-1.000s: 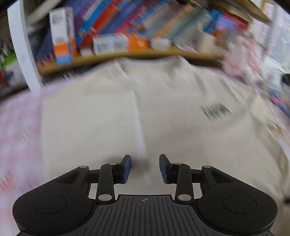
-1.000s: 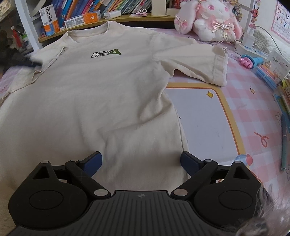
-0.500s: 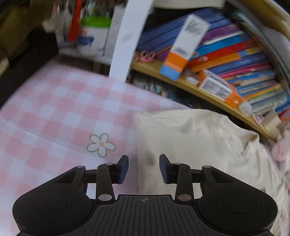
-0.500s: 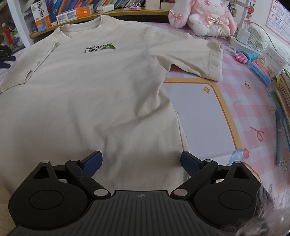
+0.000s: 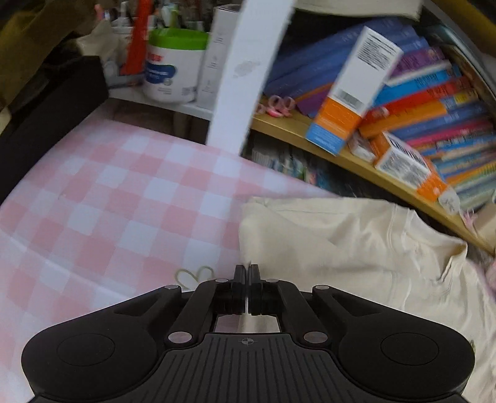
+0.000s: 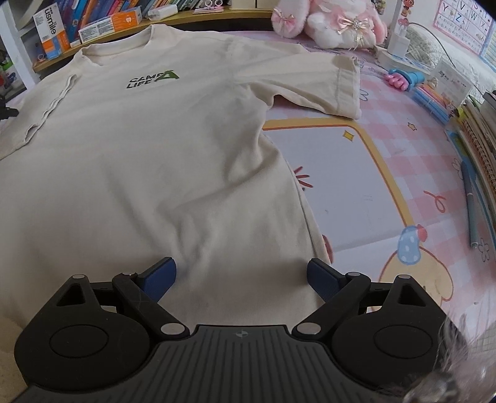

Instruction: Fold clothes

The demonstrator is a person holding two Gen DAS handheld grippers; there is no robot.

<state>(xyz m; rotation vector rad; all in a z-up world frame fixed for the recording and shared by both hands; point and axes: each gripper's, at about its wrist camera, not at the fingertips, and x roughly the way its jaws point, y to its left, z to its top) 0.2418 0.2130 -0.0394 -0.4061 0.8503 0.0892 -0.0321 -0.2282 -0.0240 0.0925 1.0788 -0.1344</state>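
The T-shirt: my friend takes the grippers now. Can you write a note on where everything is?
Left gripper: jaws just closed, shut on the T-shirt at a sleeve edge.
Right gripper: open, low over the shirt's bottom part near its side edge, holding nothing.
T-shirt: flat, print side up, on the pink checked tablecloth; one sleeve is spread out.
Done: no fold yet.
Left: fold sleeves and body.

Bare checked cloth (image 5: 124, 210) left of T-shirt (image 6: 148, 161); bookshelf (image 5: 356, 161) blocks beyond.

Kid's room: plush bunny (image 6: 334, 23), bookshelf (image 5: 356, 161)
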